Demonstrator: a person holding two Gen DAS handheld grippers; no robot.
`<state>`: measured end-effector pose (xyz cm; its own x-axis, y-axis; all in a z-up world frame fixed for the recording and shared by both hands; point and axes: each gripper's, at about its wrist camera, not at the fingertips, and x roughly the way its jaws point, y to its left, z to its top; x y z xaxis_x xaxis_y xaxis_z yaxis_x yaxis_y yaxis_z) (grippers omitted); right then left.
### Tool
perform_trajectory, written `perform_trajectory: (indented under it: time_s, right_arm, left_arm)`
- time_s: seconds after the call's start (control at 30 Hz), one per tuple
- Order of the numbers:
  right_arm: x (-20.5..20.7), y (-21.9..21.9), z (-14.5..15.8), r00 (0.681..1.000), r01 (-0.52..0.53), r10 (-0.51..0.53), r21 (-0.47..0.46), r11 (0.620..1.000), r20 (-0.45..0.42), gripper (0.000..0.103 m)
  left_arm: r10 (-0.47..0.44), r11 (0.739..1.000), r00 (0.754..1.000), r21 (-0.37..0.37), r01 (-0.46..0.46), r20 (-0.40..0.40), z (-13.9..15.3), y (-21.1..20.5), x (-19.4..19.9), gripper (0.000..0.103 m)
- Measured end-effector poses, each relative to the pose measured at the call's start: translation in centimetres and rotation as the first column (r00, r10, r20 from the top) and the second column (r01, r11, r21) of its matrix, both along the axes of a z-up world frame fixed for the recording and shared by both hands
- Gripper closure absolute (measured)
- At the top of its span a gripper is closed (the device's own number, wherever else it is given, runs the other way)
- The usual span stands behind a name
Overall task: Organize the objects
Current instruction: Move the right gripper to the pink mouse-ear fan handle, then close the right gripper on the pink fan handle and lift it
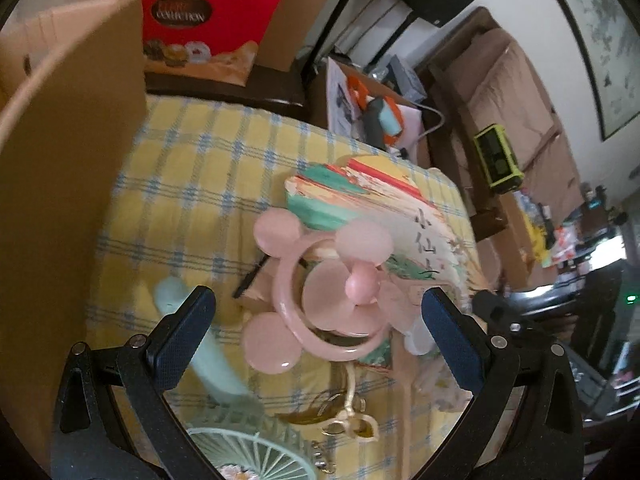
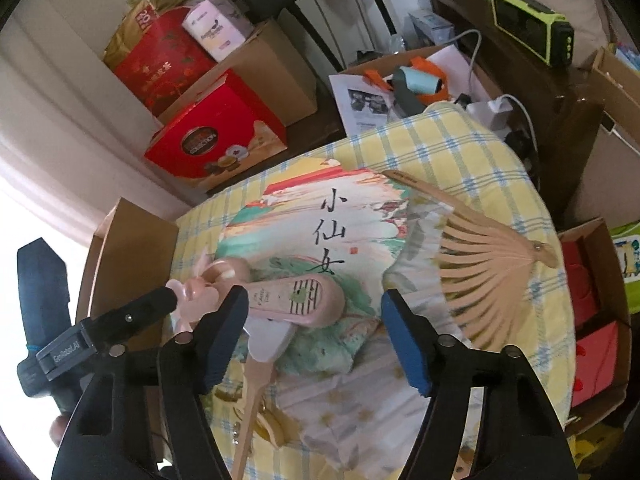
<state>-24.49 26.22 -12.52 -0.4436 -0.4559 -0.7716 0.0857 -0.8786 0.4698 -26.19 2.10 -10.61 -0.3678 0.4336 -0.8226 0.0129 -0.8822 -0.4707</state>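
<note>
A pink handheld fan with round ears lies on top of an open folding paper fan on the yellow checked table. My left gripper is open, its jaws either side of the pink fan's ring, not touching it. In the right wrist view the pink fan's body lies on the painted folding fan, whose wooden ribs spread to the right. My right gripper is open and empty, just in front of the pink fan's handle. The left gripper's body shows at the left.
A mint handheld fan and its round grille lie near my left jaw. An open cardboard box stands at the table's left. Red gift boxes and cartons sit behind. A box with red items is on the right.
</note>
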Motion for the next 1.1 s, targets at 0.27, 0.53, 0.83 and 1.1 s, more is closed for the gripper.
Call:
perform_trajectory:
  time_s: [0.27, 0.53, 0.83, 1.1]
  right_arm:
    - [-0.6, -0.8, -1.3, 0.999, -0.027, 0.028, -0.035, 0.999, 0.032, 0.039]
    - [-0.7, -1.6, -1.2, 0.999, -0.04, 0.04, -0.014, 0.999, 0.023, 0.038]
    - [0.4, -2.4, 0.3, 0.997, -0.056, 0.06, 0.085, 0.995, -0.04, 0.038]
    - [1.5, -3.4, 2.2, 0.992, -0.071, 0.086, 0.149, 0.986, -0.094, 0.04]
  left_arm:
    - [-0.038, 0.991, 0.998, 0.132, 0.03, 0.058, -1.8, 0.3, -0.8, 0.0]
    - [-0.066, 0.99, 0.997, 0.125, 0.059, 0.048, -1.5, 0.8, -0.6, 0.001]
    - [-0.089, 0.992, 0.996, 0.088, 0.088, 0.001, 0.3, 1.6, 0.4, 0.001]
    - [-0.091, 0.991, 0.995, 0.09, 0.094, -0.043, 2.9, 1.2, 1.5, 0.001]
